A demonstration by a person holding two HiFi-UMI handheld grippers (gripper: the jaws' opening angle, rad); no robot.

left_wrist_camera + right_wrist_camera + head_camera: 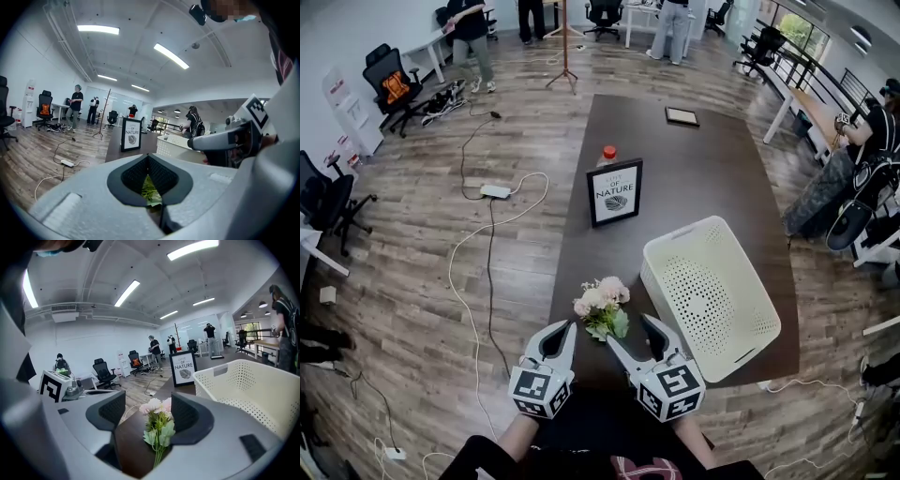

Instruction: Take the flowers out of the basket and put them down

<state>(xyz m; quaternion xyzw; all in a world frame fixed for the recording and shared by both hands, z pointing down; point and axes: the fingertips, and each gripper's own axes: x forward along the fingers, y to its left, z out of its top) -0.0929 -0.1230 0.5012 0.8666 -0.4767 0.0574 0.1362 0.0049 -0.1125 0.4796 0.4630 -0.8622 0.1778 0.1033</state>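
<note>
Flowers (602,305) lie on the table (712,178) just ahead of both grippers, stems toward you and pink heads pointing away. Your right gripper (628,330) is nearer: its jaws stand wide apart, with the stems framed between them but untouched. Your left gripper (562,333) has its jaws closed on nothing, leaves just beyond. Farther right, the white basket (712,291) looks empty.

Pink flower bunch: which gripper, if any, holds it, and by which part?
Neither: the pink flower bunch lies free between the right gripper's open jaws; the left gripper is shut, empty.
</note>
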